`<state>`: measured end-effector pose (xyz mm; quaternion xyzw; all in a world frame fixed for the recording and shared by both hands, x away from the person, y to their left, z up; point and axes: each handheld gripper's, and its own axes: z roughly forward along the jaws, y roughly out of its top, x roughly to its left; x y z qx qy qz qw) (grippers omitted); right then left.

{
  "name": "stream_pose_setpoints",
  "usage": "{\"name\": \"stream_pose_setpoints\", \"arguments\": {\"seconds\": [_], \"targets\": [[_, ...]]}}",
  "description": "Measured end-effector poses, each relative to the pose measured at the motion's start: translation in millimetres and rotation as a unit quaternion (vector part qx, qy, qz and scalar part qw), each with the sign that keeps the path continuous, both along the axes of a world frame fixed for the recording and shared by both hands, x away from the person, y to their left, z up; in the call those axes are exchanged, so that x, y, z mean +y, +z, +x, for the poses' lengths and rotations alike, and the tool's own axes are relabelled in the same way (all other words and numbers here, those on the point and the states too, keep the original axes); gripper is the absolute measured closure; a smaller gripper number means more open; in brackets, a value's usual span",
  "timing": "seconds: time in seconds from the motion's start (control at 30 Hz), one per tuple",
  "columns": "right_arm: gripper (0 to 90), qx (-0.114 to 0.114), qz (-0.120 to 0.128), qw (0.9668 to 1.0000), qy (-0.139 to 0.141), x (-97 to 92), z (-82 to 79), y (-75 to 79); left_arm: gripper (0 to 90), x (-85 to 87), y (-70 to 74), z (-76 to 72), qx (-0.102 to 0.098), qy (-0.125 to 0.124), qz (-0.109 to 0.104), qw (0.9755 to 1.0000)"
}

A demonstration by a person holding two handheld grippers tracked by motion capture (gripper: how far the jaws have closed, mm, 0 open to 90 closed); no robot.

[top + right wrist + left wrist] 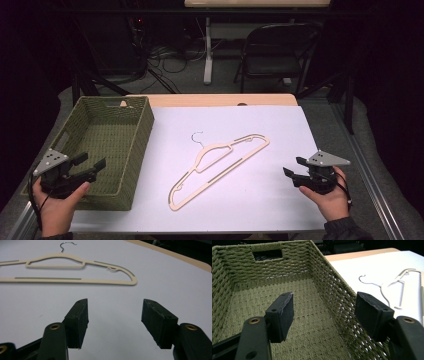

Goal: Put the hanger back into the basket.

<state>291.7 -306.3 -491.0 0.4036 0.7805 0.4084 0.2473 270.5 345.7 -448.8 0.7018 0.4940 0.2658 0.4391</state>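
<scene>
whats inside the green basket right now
Nothing lies in the woven basket: its floor is bare in the left gripper view. In the high view the left tongs cover part of the near end. The hanger lies outside it.

Items counted: one cream hanger (220, 167) lying on the white sheet (280, 130), of which there is one. One green woven basket (127, 150), with nothing inside. Two grippers: a left gripper (96, 161) and a right gripper (294, 167), each with two jaws. One folding chair (280, 47) stands beyond the single worktop (215, 100).
</scene>
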Motion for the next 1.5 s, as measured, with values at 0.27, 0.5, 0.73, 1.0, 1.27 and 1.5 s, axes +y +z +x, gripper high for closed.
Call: {"name": "stream_pose_setpoints", "arguments": {"seconds": [0.27, 0.5, 0.73, 1.0, 1.27, 1.5], "targets": [[45.1, 0.025, -0.032, 0.9983, 0.043, 7.1, 9.8, 8.9, 32.6, -10.9, 5.8, -4.2, 0.0, -0.019, 0.004, 0.9998], [47.1, 0.06, -0.079, 0.9924, 0.074, 26.5, 18.3, 21.7, 32.7, -20.3, 11.3, -7.8, -0.006, -0.029, 0.003, 0.9996], [44.0, 0.075, -0.113, 0.9864, 0.092, 43.8, 36.9, 49.0, 33.6, -24.5, 13.9, -7.8, -0.008, -0.035, -0.006, 0.9993], [44.9, 0.086, -0.148, 0.9752, 0.141, 73.2, 58.8, 66.1, 34.8, -22.9, 15.9, -7.5, -0.012, -0.031, -0.009, 0.9994], [52.2, 0.09, -0.178, 0.9651, 0.17, 105.0, 76.4, 71.6, 35.4, -23.1, 17.1, -8.6, -0.016, -0.03, -0.006, 0.9994], [55.0, 0.101, -0.188, 0.957, 0.196, 126.7, 94.1, 73.3, 35.4, -24.7, 15.1, -7.1, -0.013, -0.028, 0.001, 0.9995]]}}
